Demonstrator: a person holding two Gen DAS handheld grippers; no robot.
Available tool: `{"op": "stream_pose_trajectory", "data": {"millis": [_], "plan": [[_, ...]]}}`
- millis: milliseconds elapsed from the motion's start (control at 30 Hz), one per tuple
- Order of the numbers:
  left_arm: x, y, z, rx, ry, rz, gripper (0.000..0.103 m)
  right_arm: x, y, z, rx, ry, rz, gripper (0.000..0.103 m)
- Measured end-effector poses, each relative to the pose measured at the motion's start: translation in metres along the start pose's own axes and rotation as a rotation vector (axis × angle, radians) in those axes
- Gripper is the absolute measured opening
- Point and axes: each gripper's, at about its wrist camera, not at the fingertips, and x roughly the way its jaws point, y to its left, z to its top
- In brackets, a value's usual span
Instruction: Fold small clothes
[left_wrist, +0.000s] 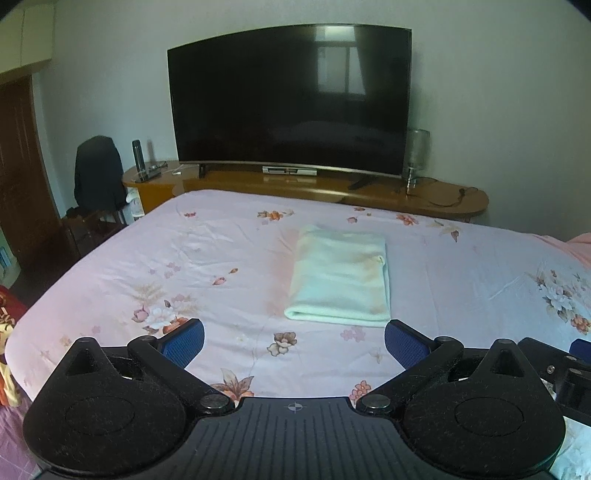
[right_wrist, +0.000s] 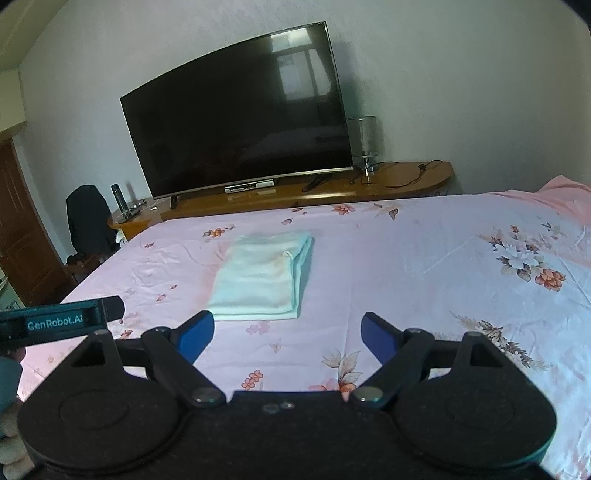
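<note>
Both our claws hang low over the bed, and each is wide open with nothing between its blue pads: the left claw (left_wrist: 293, 341) and the right claw (right_wrist: 287, 334) point toward the same folded cloth (left_wrist: 341, 275). We see this pale green cloth lying flat on the pink flowered bedsheet (left_wrist: 207, 258), just in front of the pads and touching neither. It looks already folded into a neat rectangle with several layers. We judge it soft, light and limp, so it will sag if we lift one corner only. We think the best hold is at the near edge, pinching all layers together. Behind the bed stand a wooden cabinet (left_wrist: 450, 201) and a dark television (left_wrist: 291, 99).
</note>
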Motion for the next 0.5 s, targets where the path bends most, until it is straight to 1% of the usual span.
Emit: {"op": "stream_pose_trajectory", "data": {"millis": [167,333,500], "plan": [[0.018,-0.001,0.005,0.016,0.019,-0.026,0.103,0.017,0.005,0.000,-0.001,0.026,-0.020,0.087],[0.032,0.001,0.015,0.010,0.018,-0.041,0.103,0.034,0.007,0.007,0.000,0.042,-0.042,0.087],[0.041,0.001,0.020,0.010,0.030,-0.035,0.103,0.047,0.009,0.014,0.003,0.049,-0.058,0.087]]}}
